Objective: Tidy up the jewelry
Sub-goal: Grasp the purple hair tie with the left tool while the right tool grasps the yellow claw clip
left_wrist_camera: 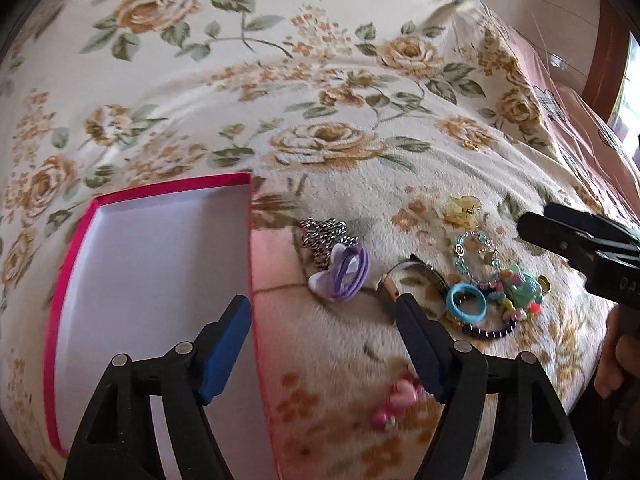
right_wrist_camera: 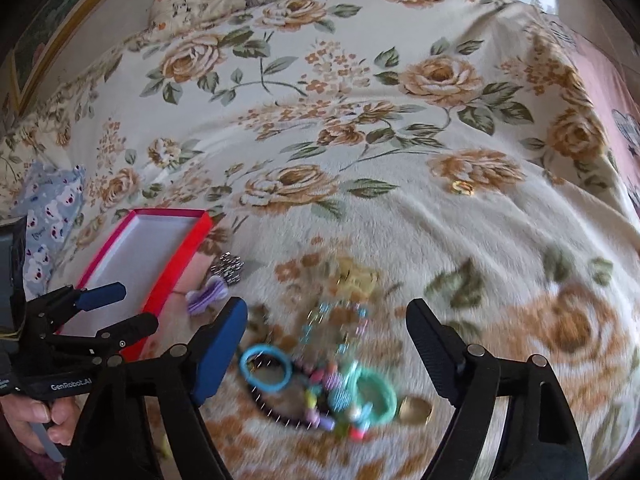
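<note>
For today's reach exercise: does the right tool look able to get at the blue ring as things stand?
Probably yes: the right tool is open and empty, and the blue ring lies uncovered on the blanket, just below its left fingertip.

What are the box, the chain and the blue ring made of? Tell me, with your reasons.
Box: likely cardboard, matte white inside with a thin pink rim and flat, stiff walls.
Chain: looks like metal, with silvery links that glint.
Blue ring: probably plastic or fabric-covered elastic, in a solid, even colour; blur leaves it open.

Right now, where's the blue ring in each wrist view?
Left wrist: blue ring at lower right, beside the right fingertip.
Right wrist: blue ring at lower centre, between the open fingers.
Shared landmark: pink box, left of the pile in both.
</note>
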`<state>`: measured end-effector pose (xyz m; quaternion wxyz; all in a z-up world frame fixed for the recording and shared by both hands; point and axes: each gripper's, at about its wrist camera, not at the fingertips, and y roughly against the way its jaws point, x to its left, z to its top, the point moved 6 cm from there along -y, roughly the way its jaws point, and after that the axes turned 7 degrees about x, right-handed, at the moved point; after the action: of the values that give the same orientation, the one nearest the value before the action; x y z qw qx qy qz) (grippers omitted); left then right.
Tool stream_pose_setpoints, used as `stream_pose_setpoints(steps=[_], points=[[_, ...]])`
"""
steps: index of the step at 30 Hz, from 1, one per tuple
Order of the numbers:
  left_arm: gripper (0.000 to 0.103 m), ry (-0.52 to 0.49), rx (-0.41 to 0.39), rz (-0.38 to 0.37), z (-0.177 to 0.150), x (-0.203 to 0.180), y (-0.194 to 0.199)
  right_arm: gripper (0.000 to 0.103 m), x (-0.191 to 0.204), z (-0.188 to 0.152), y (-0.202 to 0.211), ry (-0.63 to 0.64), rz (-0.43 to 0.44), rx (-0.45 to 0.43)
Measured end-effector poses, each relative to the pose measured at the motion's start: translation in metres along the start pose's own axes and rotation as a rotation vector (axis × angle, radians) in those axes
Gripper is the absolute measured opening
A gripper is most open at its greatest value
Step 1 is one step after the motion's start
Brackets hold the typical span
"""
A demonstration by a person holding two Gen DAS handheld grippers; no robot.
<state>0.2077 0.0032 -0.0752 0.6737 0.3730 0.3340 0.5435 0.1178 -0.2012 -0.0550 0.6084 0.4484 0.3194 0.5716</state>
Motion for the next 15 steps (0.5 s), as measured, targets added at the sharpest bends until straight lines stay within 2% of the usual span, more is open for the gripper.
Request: stream_pose_setpoints(steps=[4, 6, 10, 13, 14, 15], points=[[0.068, -0.032, 0.021, -0.015, 0.019, -0.005, -0.022, 0.073, -0.002, 0.012, -0.022, 0.037, -0.003, 0.034], [0.061, -0.043, 0.033, -0.017, 0.025, -0.007, -0.031, 0.065, -0.005, 0.016, -0.035, 0.038, 0.002, 0.06], [0.051, -0.064, 0.061, -0.021, 0.033, -0.01, -0.052, 0.057, -0.011, 0.021, -0.053, 0.037, -0.006, 0.092], [0.04, -0.073, 0.089, -0.043, 0.035, -0.014, -0.066, 0.039, -0.014, 0.022, -0.062, 0.043, -0.008, 0.111], [0.033, -0.076, 0.097, -0.049, 0.036, -0.014, -0.069, 0.027, -0.014, 0.021, -0.065, 0.048, -0.006, 0.119], [0.026, -0.077, 0.103, -0.055, 0.036, -0.015, -0.073, 0.022, -0.014, 0.021, -0.066, 0.05, -0.007, 0.123]])
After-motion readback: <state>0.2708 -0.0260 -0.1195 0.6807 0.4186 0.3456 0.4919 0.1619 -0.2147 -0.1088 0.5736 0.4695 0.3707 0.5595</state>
